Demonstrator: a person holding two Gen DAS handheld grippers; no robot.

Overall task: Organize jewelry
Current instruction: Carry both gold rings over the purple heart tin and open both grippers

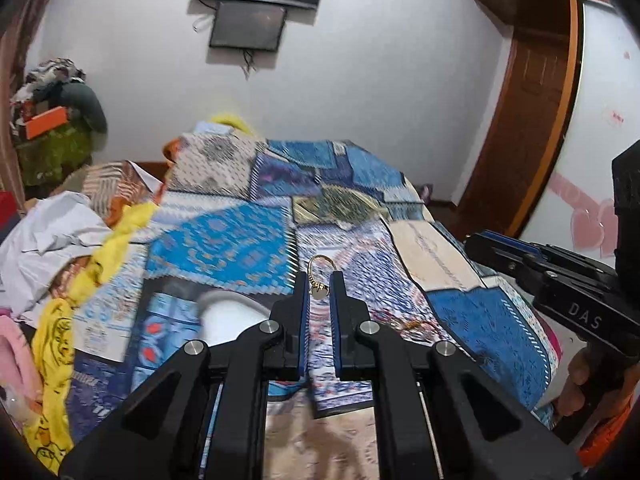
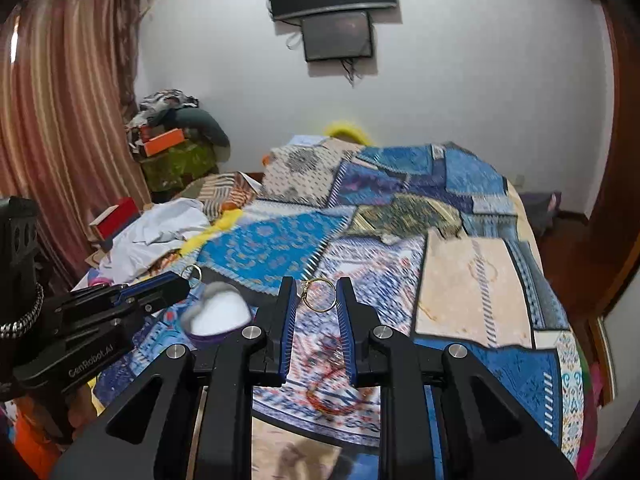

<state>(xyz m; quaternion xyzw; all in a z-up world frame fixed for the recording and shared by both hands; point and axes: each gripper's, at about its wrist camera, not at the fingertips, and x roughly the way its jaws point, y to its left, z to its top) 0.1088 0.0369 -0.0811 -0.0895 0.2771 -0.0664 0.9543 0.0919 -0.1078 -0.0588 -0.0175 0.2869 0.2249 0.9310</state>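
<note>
We hold both grippers level above the quilt point(image 1: 224, 236) — our left gripper point(image 1: 320, 278) pinches a thin gold ring point(image 1: 320, 270) at its tips, our right gripper point(image 2: 318, 288) clamps a second gold ring point(image 2: 319, 295), both upright, near the heart-shaped box point(image 2: 219, 312)

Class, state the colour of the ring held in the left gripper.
Gold ring; clearest in the left wrist view.

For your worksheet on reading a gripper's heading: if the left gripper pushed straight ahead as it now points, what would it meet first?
Probably the patchwork bedspread; the left gripper, holding a gold ring, points low across it. Depth is unclear.
</note>
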